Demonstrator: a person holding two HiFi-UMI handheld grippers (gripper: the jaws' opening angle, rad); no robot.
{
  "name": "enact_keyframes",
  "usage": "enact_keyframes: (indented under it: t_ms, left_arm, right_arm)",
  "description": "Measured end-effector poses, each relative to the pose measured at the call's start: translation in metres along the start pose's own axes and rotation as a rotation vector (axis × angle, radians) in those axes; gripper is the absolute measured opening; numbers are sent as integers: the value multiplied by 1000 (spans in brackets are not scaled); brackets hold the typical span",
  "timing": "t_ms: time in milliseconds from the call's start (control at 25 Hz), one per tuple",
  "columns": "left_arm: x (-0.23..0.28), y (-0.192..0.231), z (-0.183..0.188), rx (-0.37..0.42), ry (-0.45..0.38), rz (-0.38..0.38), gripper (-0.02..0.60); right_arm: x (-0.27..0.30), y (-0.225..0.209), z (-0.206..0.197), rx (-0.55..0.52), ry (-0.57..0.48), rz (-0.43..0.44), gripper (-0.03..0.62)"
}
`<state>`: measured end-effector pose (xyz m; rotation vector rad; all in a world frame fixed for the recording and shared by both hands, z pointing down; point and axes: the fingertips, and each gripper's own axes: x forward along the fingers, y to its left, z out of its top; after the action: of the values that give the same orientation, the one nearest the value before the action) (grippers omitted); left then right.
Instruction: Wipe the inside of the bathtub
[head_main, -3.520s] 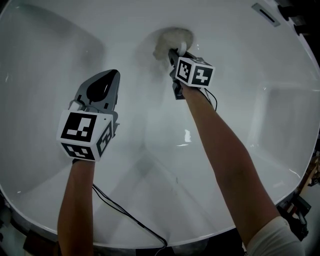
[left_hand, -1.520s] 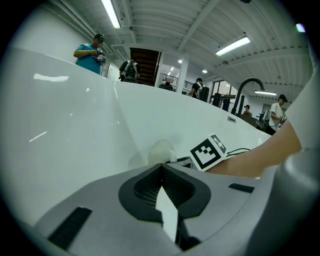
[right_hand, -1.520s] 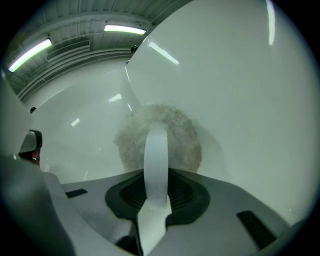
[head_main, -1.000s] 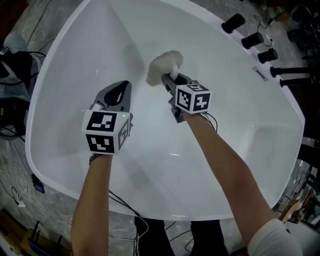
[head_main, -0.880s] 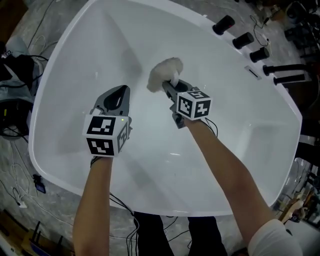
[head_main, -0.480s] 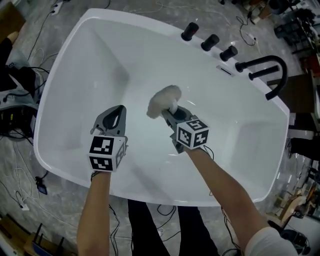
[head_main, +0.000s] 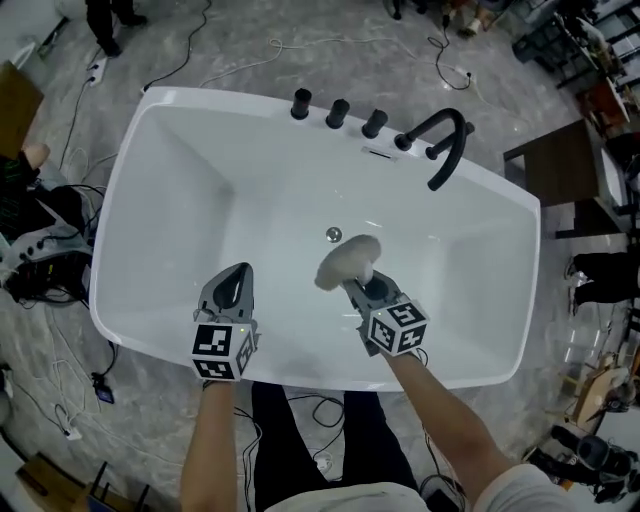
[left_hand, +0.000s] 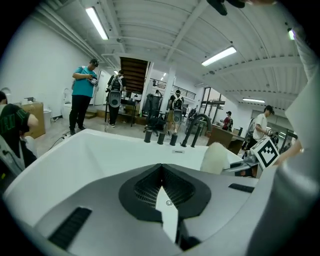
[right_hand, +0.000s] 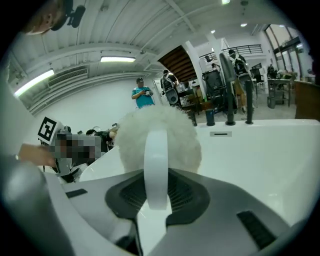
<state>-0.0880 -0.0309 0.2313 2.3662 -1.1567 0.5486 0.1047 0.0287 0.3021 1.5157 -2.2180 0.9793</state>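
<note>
A white bathtub (head_main: 160, 180) fills the head view, its drain (head_main: 333, 235) near the middle. My right gripper (head_main: 362, 288) is shut on the white handle (right_hand: 155, 165) of a fluffy white wiping pad (head_main: 347, 260) and holds it up above the tub near the front rim. The pad (right_hand: 157, 137) stands in front of the jaws in the right gripper view. My left gripper (head_main: 234, 283) hovers over the front left of the tub. Its jaws are closed together with nothing between them. The pad (left_hand: 216, 159) shows at the right of the left gripper view.
Black tap knobs (head_main: 337, 112) and a curved black spout (head_main: 446, 150) stand on the tub's far rim. Cables (head_main: 60, 400) lie on the grey floor around the tub. A dark table (head_main: 560, 170) stands at the right. Several people (left_hand: 83, 95) stand far off.
My view has pulled far back and up, so the whole tub now shows. Both grippers have risen out of the basin toward its front rim, the right one still holding the pad.
</note>
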Motion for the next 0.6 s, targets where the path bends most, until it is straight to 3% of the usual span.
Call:
enact_keyframes:
  t_ms: [360,600]
  left_arm:
    - [-50,-81,73,127,-3,-155,5]
    - [-99,-122,100,211,-6,-287,5]
  right_arm:
    - [-138,19,43,42,-96,-122,92]
    - [-206,62,72,82,-171,-153,92]
